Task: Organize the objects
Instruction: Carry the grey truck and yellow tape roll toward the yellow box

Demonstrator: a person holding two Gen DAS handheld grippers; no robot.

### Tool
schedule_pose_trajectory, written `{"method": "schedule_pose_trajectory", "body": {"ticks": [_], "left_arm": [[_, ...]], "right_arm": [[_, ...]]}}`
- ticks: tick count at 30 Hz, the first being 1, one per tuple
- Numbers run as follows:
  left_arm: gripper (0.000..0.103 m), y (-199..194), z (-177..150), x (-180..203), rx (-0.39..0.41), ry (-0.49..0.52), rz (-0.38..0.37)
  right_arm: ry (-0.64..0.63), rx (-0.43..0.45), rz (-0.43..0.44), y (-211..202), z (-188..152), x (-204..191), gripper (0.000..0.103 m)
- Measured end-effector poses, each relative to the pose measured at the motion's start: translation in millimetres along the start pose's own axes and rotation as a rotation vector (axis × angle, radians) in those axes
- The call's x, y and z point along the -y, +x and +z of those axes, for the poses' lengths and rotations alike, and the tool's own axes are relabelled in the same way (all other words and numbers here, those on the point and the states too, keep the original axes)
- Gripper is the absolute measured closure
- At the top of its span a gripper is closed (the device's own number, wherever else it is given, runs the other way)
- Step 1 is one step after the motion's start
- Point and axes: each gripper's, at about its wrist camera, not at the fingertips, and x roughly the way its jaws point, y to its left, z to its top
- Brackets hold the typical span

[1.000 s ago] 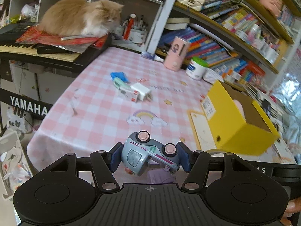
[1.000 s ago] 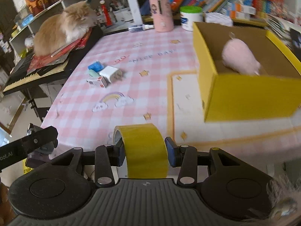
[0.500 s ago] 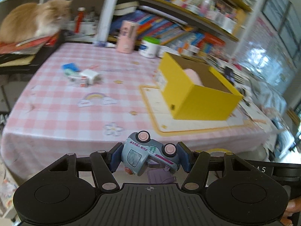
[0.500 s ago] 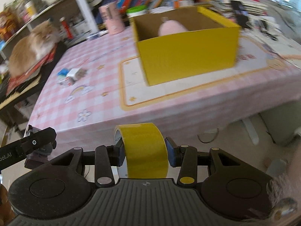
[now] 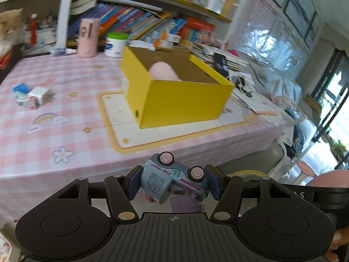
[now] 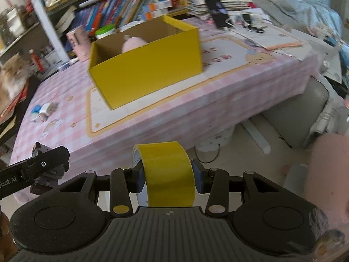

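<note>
My left gripper (image 5: 172, 184) is shut on a grey-blue toy truck (image 5: 172, 180) turned wheels-up, held in front of the table's near edge. My right gripper (image 6: 168, 175) is shut on a roll of yellow tape (image 6: 166, 172), also off the table's front. An open yellow box (image 5: 174, 89) stands on a white mat on the pink checked tablecloth (image 5: 65, 131), with a pink plush (image 5: 163, 73) inside; the box (image 6: 146, 65) and plush (image 6: 133, 43) also show in the right wrist view. Small items (image 5: 30, 98), a white charger and little boxes, lie at the table's left.
A pink cup (image 5: 88, 37) and a white jar (image 5: 115, 44) stand at the table's back by bookshelves. A cat (image 6: 13, 74) lies on the left. A phone and papers (image 6: 220, 15) lie on the far right. A grey seat (image 6: 298, 115) stands beside the table.
Both views have swung right and pulled back from the table. The yellow box now sits nearer centre and the cat has slid to the left edge. Both grips are unchanged.
</note>
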Motion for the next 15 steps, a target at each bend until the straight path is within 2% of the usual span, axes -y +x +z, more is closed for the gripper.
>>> {"method": "schedule_pose_trajectory", "body": {"ticks": [6,15], "left_arm": [[0.043,13.9,10.5,13.1,-0.002,0.013,0.006],[0.043,35.6,29.5,22.2,0.008,0.008,0.027]], "right_arm": [[0.023,0.001,-0.007,4.2,11.9,17.3,0.063],[-0.008,-0.002,0.015,22.3,43.1,27.8,0.063]]}}
